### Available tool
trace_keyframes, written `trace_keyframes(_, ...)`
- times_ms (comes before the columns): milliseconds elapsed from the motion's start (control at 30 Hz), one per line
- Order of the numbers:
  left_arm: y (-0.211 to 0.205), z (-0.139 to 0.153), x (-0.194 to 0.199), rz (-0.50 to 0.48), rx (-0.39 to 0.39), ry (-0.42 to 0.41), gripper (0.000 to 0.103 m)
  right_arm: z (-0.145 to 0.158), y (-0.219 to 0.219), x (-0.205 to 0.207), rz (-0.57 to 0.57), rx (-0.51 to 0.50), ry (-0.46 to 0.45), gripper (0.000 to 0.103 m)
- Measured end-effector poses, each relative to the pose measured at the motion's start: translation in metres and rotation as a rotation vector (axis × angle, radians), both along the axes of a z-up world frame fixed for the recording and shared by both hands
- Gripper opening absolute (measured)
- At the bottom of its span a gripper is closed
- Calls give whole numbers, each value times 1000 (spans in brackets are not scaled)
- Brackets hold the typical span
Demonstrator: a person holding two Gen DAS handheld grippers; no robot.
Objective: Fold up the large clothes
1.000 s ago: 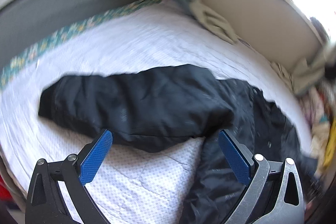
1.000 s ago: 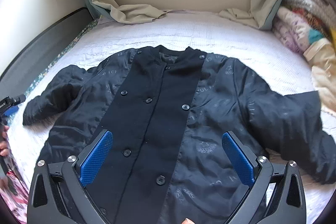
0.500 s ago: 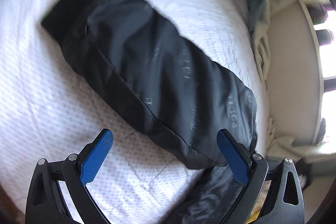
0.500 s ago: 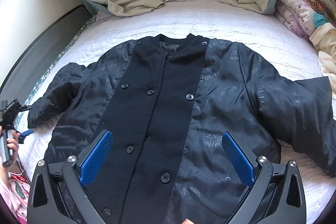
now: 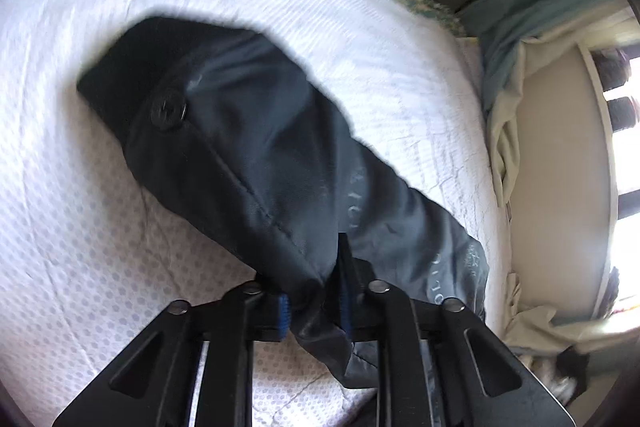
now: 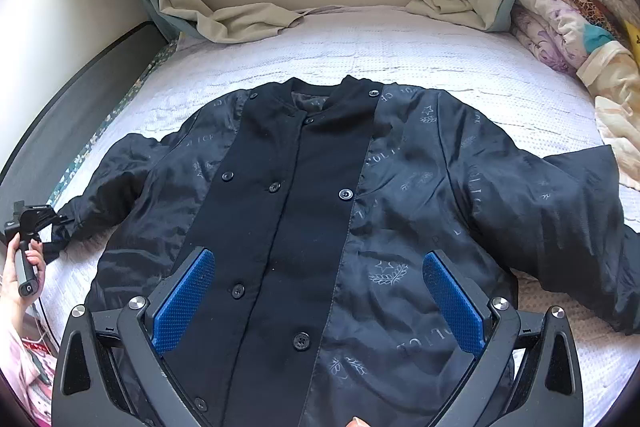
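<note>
A black button-front jacket (image 6: 320,207) lies spread face up on the white bed sheet (image 6: 400,47), collar toward the far wall. Its left sleeve (image 5: 248,147), with a button at the cuff (image 5: 168,109), fills the left wrist view. My left gripper (image 5: 314,301) is closing its jaws on the sleeve's edge, and the blue pads pinch a fold of the fabric. In the right wrist view this gripper (image 6: 56,223) shows at the sleeve end, held by a hand (image 6: 24,263). My right gripper (image 6: 317,257) hovers open over the jacket's lower front, nothing between its fingers.
Beige curtains (image 6: 240,23) spill onto the bed's far edge below a window. A pile of folded patterned bedding (image 6: 572,27) sits at the right. A dark bed frame (image 6: 80,95) and wall run along the left side.
My left gripper came down onto the sleeve, rolled, and went from wide open to shut on the fabric. The right gripper stayed open over the jacket front.
</note>
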State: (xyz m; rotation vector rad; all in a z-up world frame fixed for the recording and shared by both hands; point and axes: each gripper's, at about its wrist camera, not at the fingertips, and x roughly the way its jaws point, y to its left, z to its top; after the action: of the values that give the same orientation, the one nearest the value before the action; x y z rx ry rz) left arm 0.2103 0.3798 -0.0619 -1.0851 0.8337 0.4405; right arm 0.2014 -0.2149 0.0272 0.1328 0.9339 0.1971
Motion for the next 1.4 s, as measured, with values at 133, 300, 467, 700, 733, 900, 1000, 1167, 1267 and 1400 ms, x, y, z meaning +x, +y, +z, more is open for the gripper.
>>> trace_keyframes(133,-22,41,5,-62,165,-43,17,1,0,1,-7,0,-2,103)
trace_keyframes(300,-75,95,16,-178,340,-125,17,0,2,3,-13,-6,1,103)
trace_keyframes(467,-152,137,37,-335,484,-200,17,0,-3,4,-33,-3,1,103)
trace_keyframes(700,-280,132,75,-595,573,-211,18,4,-15,5,-73,16,0,103)
trace_keyframes(733,-300,124,78,-635,570,-203,18,5,-17,6,-78,19,0,103)
trace_keyframes(900,-379,67,91,-811,585,-103,19,6,-25,8,-108,21,-4,103)
trace_keyframes(1000,-403,38,88,-883,609,-54,30,4,-32,10,-123,30,13,103)
trace_keyframes(1167,-420,37,70,-976,618,-73,93,-5,-36,13,-114,48,66,103)
trace_keyframes(1267,-425,46,52,-1040,651,-104,102,-15,-36,16,-112,48,115,103)
trace_keyframes(1400,-423,54,21,-1116,704,-129,103,-30,-28,17,-95,13,180,103)
